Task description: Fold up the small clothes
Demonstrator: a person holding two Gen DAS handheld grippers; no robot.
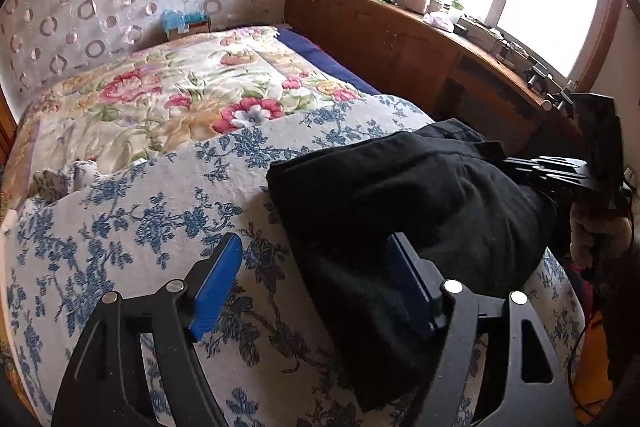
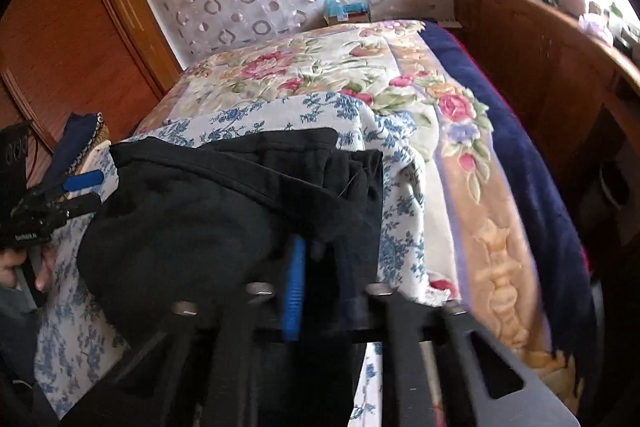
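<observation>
A bed covered by a white cloth with blue flower print (image 1: 132, 211) carries the black fabric garment (image 1: 404, 199), which lies bunched on the cloth's near right part. To the left of the garment, the left hand-held gripper (image 1: 316, 267) stands released, its blue-padded fingers (image 1: 218, 287) spread wide, one over bare cloth and the other at the garment's left edge. At the garment's right end, the right hand-held gripper (image 2: 318, 267) is clenched on a fold of the black fabric. Beyond the garment lies a cream quilt with pink and red flowers (image 1: 168, 99), and farther right of it a brown wooden cabinet (image 1: 384, 39) runs under the bright window.
</observation>
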